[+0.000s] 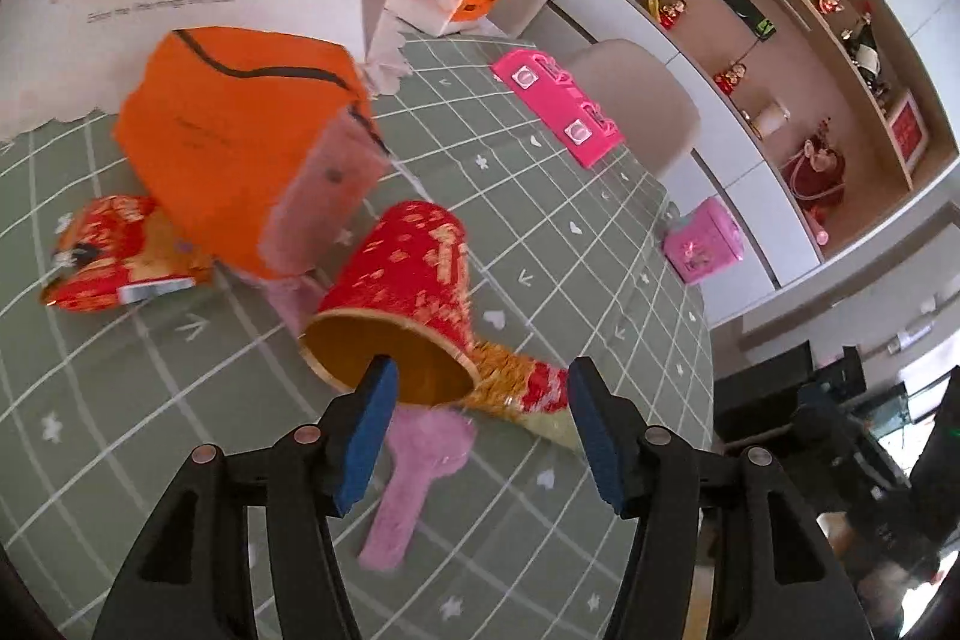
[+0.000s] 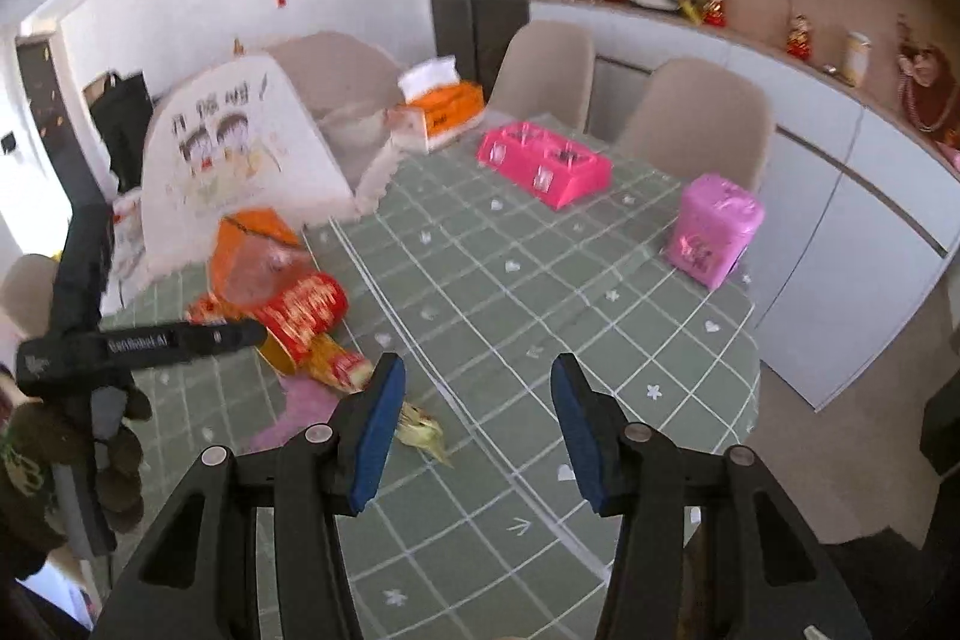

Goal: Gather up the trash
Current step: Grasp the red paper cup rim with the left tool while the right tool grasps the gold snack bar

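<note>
A red and gold paper cup (image 1: 402,298) lies on its side on the green checked tablecloth (image 1: 570,280), its gold mouth toward my left gripper (image 1: 480,421), which is open just in front of it. A red-gold wrapper (image 1: 522,388) lies by the cup's rim, a pink cloth piece (image 1: 414,472) under it. An orange box (image 1: 240,136) and a red snack packet (image 1: 108,256) lie behind. My right gripper (image 2: 477,430) is open and empty above the table; the cup (image 2: 303,313), wrapper (image 2: 345,364) and a yellowish scrap (image 2: 420,430) lie to its left.
An orange tissue box (image 2: 441,106), a pink tray (image 2: 543,163) and a pink tin (image 2: 714,229) stand on the table. A white printed cover (image 2: 240,148) rises at the far left. Beige chairs (image 2: 696,124) and a shelf wall stand beyond. The left gripper's body (image 2: 138,340) shows at left.
</note>
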Demonstrator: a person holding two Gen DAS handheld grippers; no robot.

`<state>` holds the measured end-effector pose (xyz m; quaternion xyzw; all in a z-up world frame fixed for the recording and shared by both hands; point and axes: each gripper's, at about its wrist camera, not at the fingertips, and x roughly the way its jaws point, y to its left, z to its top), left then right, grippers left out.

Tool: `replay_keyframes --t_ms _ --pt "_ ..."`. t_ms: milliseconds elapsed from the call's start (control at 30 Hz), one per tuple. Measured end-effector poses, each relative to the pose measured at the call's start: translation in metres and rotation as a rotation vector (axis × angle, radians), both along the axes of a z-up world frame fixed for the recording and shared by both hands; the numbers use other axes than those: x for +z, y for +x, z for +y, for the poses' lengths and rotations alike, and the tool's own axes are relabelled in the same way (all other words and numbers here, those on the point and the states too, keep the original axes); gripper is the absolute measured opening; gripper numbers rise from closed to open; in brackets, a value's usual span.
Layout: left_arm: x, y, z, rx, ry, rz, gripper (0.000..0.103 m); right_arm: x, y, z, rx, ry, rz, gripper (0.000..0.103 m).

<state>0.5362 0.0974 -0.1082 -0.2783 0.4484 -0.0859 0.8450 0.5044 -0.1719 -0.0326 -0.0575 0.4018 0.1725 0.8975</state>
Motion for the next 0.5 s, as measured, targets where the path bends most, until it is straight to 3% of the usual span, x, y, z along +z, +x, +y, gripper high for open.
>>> replay_keyframes --t_ms 133,267,333,500 --pt "-0.008 0.021 -0.007 0.036 0.028 0.019 0.043 -0.019 0.015 -0.010 0.014 0.015 0.042 0.047" --pt "-0.021 0.034 0.001 0.090 -0.014 0.073 0.009 -0.037 0.021 -0.014 0.041 0.035 0.080 0.047" --pt "-0.015 0.029 0.008 0.103 -0.018 0.055 0.004 -0.040 0.023 -0.009 0.076 0.049 0.083 0.047" --pt "0.017 0.001 0.028 0.088 0.029 -0.010 0.003 -0.039 0.027 0.028 0.254 0.088 0.077 0.048"
